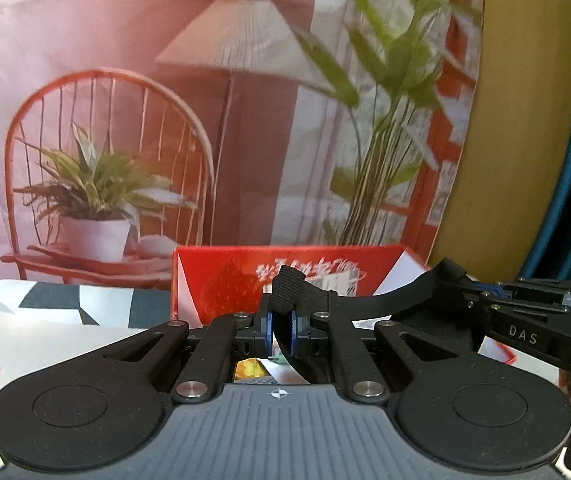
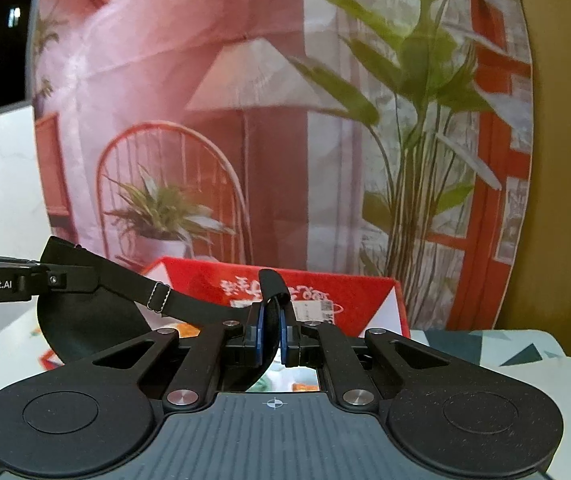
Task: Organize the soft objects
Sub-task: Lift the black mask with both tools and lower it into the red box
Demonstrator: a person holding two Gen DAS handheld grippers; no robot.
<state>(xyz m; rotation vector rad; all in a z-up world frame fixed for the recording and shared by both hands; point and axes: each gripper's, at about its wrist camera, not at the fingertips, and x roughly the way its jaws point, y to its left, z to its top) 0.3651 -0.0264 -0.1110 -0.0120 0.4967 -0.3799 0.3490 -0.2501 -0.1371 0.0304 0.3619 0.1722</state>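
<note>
Left gripper (image 1: 281, 330) and right gripper (image 2: 271, 330) each clamp the black eye mask (image 2: 85, 320) (above the red box (image 2: 365, 296)).

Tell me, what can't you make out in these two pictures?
- Black soft thing: both claws grip it; what it is stays unclear. Its lower part hangs behind the left claw in the left view and behind the right claw in the right view.
- Red box: its inside is hidden by its front wall in both views.
- Box lettering: blurred, partly behind the black thing.
- Table: mostly covered by the claw bodies.
</note>
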